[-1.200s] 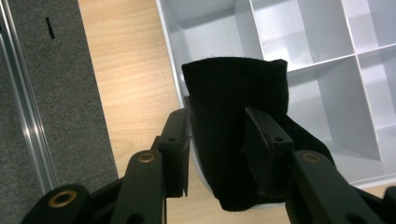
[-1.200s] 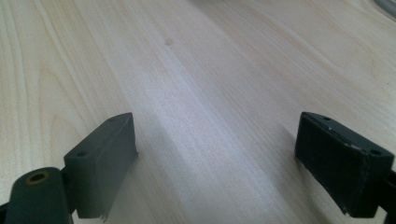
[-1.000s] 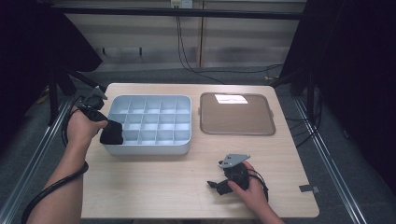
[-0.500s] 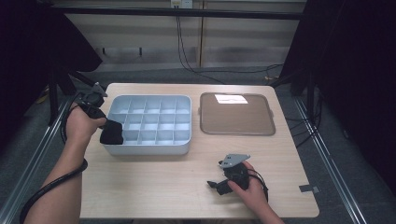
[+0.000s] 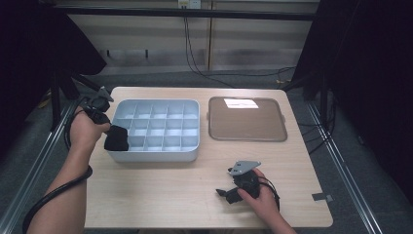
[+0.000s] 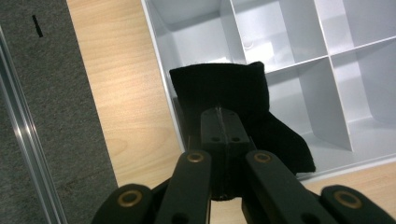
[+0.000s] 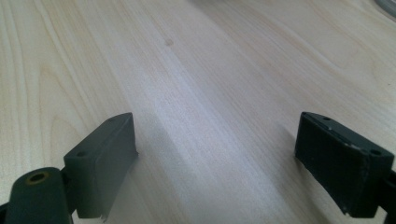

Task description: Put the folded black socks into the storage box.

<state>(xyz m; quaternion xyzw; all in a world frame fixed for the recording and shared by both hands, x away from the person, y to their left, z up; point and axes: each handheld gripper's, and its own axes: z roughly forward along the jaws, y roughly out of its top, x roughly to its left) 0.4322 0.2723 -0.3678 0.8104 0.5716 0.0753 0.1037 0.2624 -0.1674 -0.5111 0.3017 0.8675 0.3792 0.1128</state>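
A pale grey compartment box [image 5: 155, 129] stands on the left half of the table. A black cloth [image 5: 117, 138] [image 6: 233, 95] hangs over the box's near left corner, partly above a corner compartment. My left gripper [image 5: 111, 132] [image 6: 223, 122] is shut on that cloth, jaws pressed together on its fabric. The box's compartments [image 6: 299, 32] that I can see hold nothing. Near the table's front edge my right gripper [image 5: 227, 194] [image 7: 229, 163] rests low over bare wood, open, with nothing between its jaws.
A brown tray [image 5: 246, 119] with a white rim lies right of the box, with a bright glare patch at its far edge. The wooden table [image 5: 160, 195] ends at a metal rail [image 6: 28, 140] and grey floor on the left. Cables [image 5: 46, 200] trail from the left gripper.
My left hand has drawn slightly left and back with the black cloth still held at the box's corner. The right gripper has stayed put.
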